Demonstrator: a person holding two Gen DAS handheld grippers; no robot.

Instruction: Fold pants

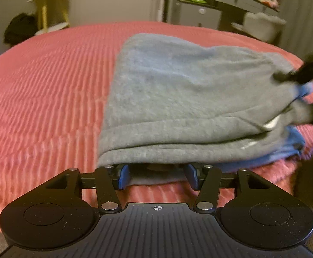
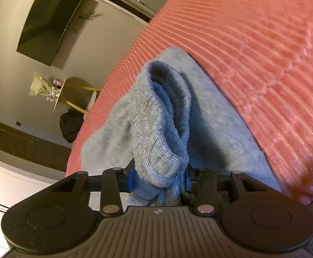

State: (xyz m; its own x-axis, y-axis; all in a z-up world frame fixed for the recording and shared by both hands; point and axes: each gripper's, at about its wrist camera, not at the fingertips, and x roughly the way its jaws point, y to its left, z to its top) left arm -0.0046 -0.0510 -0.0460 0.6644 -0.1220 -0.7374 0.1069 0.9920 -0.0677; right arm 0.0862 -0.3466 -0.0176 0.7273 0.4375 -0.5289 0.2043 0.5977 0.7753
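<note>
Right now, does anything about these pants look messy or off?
Mostly tidy: the grey pants lie folded on the pink bedspread. But the ribbed waistband is bunched in the right gripper, lifted off the stack, so that end isn't flat.

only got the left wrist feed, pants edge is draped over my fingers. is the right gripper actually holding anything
Observer: Yes. In the right wrist view the right gripper is shut on a bunched ribbed hem of the grey pants.
Operator: is that bunch lifted or flat on the bed
Observer: Lifted. It stands up from the fingers as a loose roll, above the rest of the pants lying on the pink bedspread.
Operator: anything behind it on that side
Observer: A dark wall-mounted screen, which your feed lacks.
</note>
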